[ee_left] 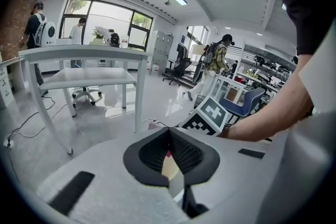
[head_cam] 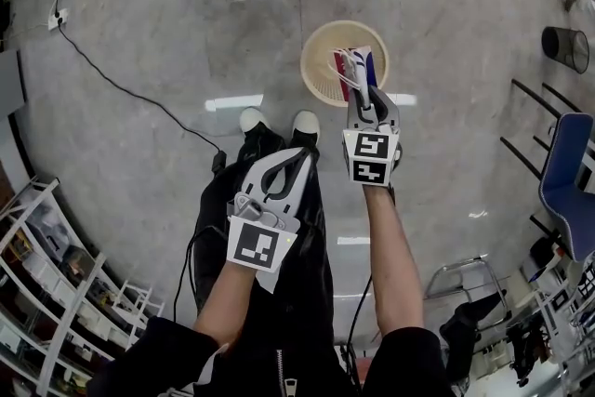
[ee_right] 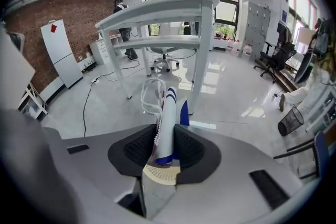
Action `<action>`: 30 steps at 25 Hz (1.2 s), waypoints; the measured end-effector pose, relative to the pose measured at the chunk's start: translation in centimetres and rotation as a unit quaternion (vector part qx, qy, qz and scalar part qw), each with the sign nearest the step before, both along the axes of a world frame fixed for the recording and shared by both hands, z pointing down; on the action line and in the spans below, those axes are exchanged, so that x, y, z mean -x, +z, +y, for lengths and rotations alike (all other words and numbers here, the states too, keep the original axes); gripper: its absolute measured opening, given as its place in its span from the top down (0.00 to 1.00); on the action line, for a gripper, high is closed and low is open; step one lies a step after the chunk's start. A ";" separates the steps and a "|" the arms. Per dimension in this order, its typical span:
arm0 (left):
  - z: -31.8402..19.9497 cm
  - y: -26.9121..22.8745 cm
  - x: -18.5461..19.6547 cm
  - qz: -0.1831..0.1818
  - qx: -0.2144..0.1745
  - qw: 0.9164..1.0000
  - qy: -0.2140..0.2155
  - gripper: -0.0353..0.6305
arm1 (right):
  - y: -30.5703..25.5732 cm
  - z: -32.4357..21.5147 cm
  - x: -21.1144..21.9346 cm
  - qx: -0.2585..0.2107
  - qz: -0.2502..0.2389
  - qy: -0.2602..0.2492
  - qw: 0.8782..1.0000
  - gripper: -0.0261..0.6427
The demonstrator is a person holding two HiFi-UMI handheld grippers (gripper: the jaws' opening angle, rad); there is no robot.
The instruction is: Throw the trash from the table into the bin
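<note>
A round beige mesh bin (head_cam: 318, 49) stands on the floor ahead of the person's shoes. My right gripper (head_cam: 359, 94) hangs over its near side, shut on a piece of trash (head_cam: 354, 68): a white wrapper with blue and red print and white loops. In the right gripper view the trash (ee_right: 167, 110) sticks up from between the pads of the right gripper (ee_right: 165, 136), and the bin (ee_right: 160, 175) shows below. My left gripper (head_cam: 301, 155) is lower left of the bin over the person's legs; in its own view the left gripper (ee_left: 169, 132) has its tips together with nothing held.
A white table (ee_right: 157, 10) stands nearby, and a black cable (head_cam: 130, 93) runs across the shiny floor at left. A dark mesh basket (head_cam: 565, 47) and a blue chair (head_cam: 567, 177) are at right, shelving (head_cam: 56, 293) at lower left. People stand in the background.
</note>
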State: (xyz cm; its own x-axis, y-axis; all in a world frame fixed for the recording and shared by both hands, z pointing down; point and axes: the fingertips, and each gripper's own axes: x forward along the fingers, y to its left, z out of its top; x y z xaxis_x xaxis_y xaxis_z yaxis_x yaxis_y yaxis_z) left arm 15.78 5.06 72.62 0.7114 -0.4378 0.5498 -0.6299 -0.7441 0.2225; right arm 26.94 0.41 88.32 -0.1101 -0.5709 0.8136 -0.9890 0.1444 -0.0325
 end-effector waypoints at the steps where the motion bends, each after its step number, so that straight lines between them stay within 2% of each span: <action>1: 0.0 0.1 0.0 0.000 0.001 1.000 0.000 0.94 | 0.1 0.0 0.0 0.001 0.000 0.000 1.000 0.80; 16: 0.4 0.8 0.2 0.009 0.019 1.000 -0.009 0.94 | 1.7 -0.1 0.5 0.011 -0.020 -0.004 1.000 0.79; 30: 1.2 1.1 0.8 0.009 0.023 1.000 -0.002 0.94 | 2.0 -0.4 0.1 0.005 -0.008 0.004 1.000 0.75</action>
State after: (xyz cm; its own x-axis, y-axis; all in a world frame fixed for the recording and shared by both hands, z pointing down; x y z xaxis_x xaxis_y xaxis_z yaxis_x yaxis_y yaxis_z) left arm 15.01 6.26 73.71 0.7196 -0.4152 0.5566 -0.6281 -0.7310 0.2667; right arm 26.88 0.05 90.28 -0.1184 -0.5639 0.8173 -0.9895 0.1358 -0.0497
